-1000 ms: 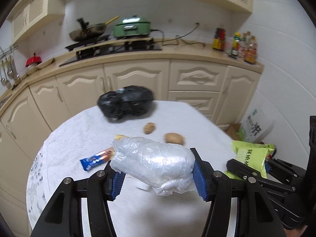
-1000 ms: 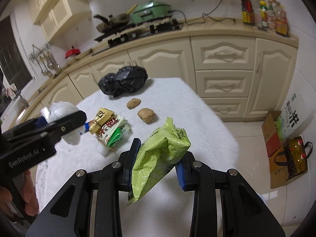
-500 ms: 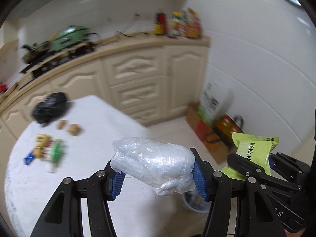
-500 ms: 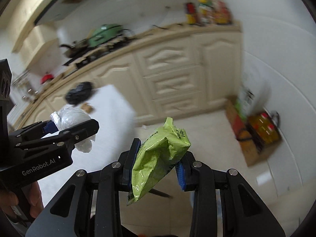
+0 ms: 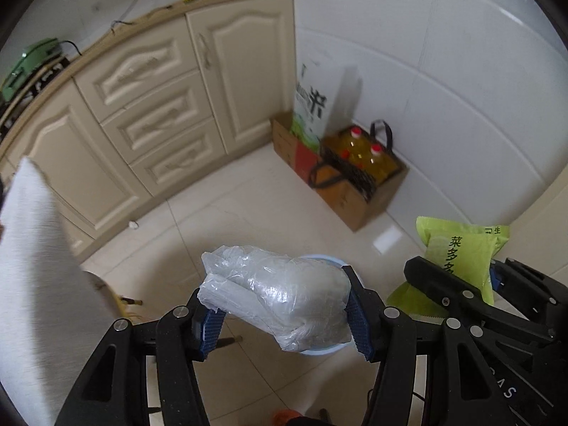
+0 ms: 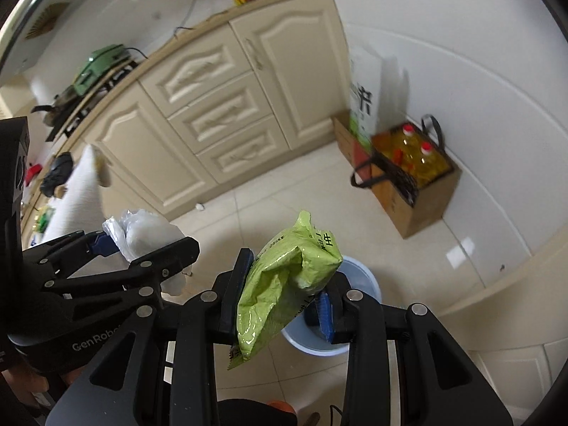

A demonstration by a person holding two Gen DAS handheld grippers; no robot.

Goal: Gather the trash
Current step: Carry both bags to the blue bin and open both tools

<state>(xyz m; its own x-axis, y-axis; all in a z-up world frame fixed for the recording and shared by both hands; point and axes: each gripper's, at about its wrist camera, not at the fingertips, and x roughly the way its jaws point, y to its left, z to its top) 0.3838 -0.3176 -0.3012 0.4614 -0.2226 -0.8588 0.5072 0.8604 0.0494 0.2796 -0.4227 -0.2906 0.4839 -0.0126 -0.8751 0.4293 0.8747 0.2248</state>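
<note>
Cream glossy floor tiles fill the lower room, met by cream panelled cabinet fronts under a beige countertop carrying bottles and jars, blurred, at its far end. White wall tiles stand to the right; against them a brown cardboard box holds yellow oil bottles with red caps, with a white printed sack upright behind it. A white cloth-covered table is cut off at the left edge. Left gripper: jaws about half spread, blue pads pinching a crumpled clear plastic bag bundle from both sides. Right gripper: jaws narrower, pinching a lime-green foil snack packet, held tilted. Both loads hang above a pale blue round plastic bin standing on the floor; in the left wrist view only slivers of the bin's rim show around the bundle. Its contents cannot be made out. A green appliance on the counter is blurred. Small items on the table are too small to identify.
</note>
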